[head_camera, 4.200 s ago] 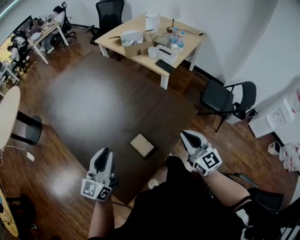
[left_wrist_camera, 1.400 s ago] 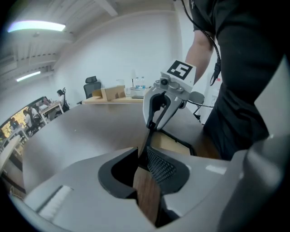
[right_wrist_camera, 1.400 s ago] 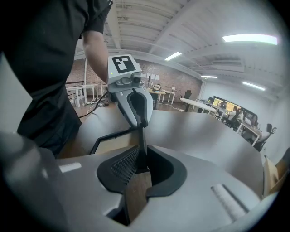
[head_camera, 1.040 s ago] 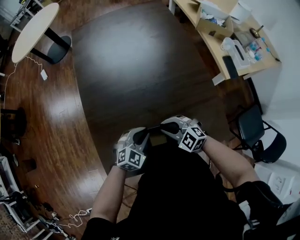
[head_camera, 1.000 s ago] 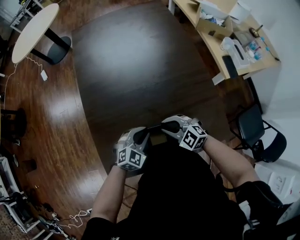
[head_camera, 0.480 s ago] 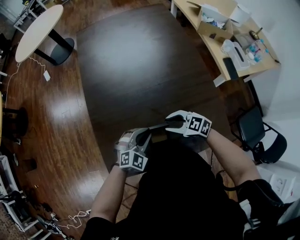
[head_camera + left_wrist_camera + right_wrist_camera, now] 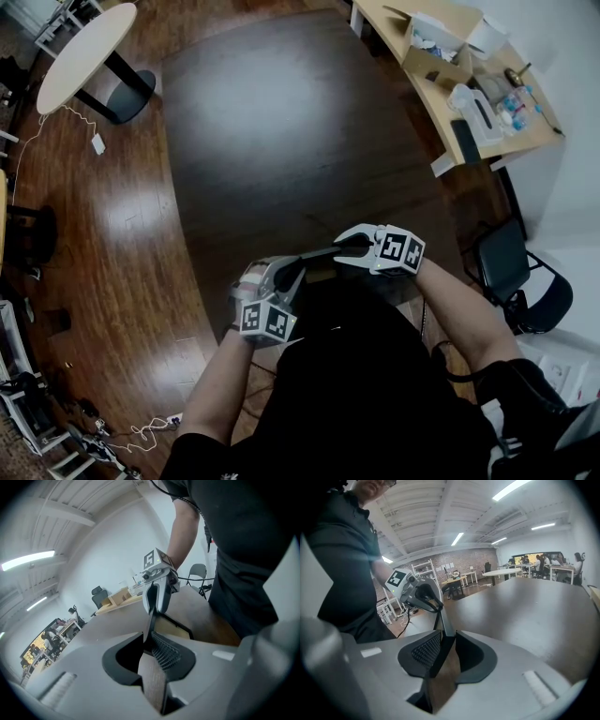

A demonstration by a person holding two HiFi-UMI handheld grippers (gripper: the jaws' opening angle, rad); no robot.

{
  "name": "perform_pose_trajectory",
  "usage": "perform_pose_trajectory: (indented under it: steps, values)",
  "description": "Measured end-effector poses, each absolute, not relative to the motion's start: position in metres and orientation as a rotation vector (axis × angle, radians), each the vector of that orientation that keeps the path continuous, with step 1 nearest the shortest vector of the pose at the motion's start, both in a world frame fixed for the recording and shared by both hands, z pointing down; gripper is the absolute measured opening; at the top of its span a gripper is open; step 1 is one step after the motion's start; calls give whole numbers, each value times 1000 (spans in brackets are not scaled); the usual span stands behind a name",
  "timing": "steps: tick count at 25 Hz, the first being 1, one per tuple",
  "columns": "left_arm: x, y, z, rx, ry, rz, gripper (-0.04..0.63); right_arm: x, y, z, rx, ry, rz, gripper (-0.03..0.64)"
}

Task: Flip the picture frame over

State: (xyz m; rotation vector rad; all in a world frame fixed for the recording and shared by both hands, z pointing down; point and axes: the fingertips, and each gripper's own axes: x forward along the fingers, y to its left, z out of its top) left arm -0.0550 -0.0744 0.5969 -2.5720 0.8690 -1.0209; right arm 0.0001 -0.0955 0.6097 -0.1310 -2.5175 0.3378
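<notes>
Pointing obliquely downward, left gripper (image 7: pixel 151 648) clamped on edge of picture frame (image 7: pixel 170 626).

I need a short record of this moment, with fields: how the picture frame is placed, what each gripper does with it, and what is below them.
picture frame: raised on edge, reaching from one gripper to the other
left gripper: jaws closed on one end of the frame's edge
right gripper: jaws have just been closing; the frame's edge is between them and the pads appear to meet it
below: dark table
lower edge of frame: cannot tell whether it rests on the table
flip: frame not yet laid flat
</notes>
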Motion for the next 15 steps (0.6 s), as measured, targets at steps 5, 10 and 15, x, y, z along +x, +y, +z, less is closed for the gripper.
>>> perform_pose_trajectory:
  steps: [5, 10, 15]
  values:
    - [-56, -66, 588, -2637, 852, -944, 61, -1, -92, 605, -121, -2531, 250, 100]
    - [-72, -54, 584, -2832, 878, -859, 155, -1, -86, 600, -114, -2542, 165, 98]
    - [-69, -53, 599, -3043, 820, -879, 193, 1, -76, 597, -109, -2552, 88, 95]
